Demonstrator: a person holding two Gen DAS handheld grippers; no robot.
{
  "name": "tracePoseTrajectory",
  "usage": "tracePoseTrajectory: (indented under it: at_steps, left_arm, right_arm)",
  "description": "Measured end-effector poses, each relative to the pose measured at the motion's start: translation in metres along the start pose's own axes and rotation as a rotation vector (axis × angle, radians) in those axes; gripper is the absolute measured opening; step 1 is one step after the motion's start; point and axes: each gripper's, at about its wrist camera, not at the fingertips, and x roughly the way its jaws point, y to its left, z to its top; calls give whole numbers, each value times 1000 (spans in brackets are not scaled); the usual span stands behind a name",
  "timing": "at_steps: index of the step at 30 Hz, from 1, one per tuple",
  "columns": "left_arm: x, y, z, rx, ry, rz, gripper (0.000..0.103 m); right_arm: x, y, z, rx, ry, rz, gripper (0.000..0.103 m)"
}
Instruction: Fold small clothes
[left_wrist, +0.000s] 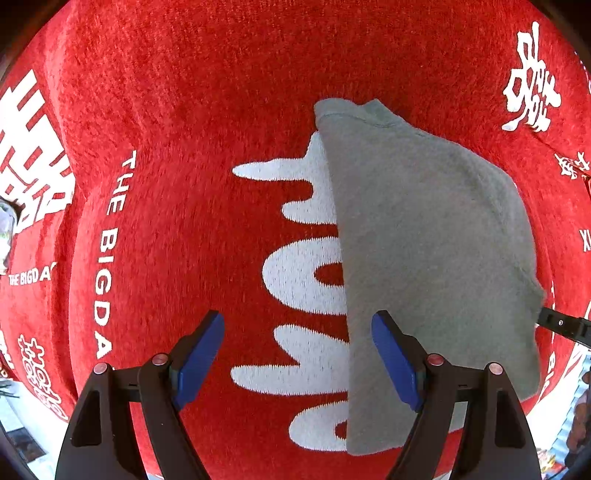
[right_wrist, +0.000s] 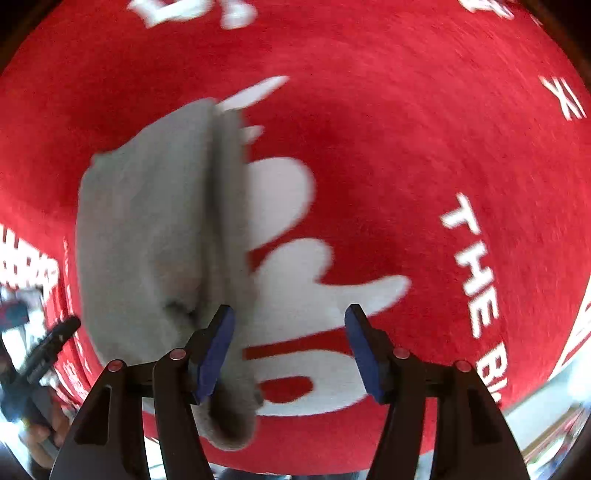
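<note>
— Now, item one?
— Grey garment, folded, flat on red cloth; long axis runs away from both cameras.
— Left gripper?
— Fingers apart, empty, at the garment's near left edge.
— Right gripper?
— Fingers spread, holding nothing.

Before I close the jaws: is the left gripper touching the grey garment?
Cannot tell. In the left wrist view the left gripper is open, its right finger overlapping the grey garment; neither contact nor gap shows plainly.

White lettering reading "THE BIGDA" runs along the red cloth, repeated at its left edge, among large white Chinese characters too distorted to read.
</note>
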Motion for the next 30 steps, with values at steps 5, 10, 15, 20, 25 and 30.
tracePoseTrajectory:
  at_steps: [5, 10, 15, 20, 25, 30]
  left_arm:
    - [0, -1, 1, -2, 8, 7, 83]
    - [2, -7, 7, 3, 17, 7, 83]
    - [-1, -3, 18, -47, 6, -61, 83]
    - [3, 5, 26, -105, 6, -99, 83]
    - [5, 2, 29, -93, -7, -61, 103]
    - [1, -3, 31, -74, -7, -51, 103]
  right_arm:
    - [-17, -14, 8, 23, -12, 107, 67]
    - [-21, 3, 23, -47, -14, 168, 68]
    - [-9, 10, 34, -59, 20, 235, 68]
    - [-4, 25, 41, -93, 28, 319, 68]
    - [22, 43, 47, -109, 100, 323, 48]
    - [13, 63, 42, -234, 66, 257, 14]
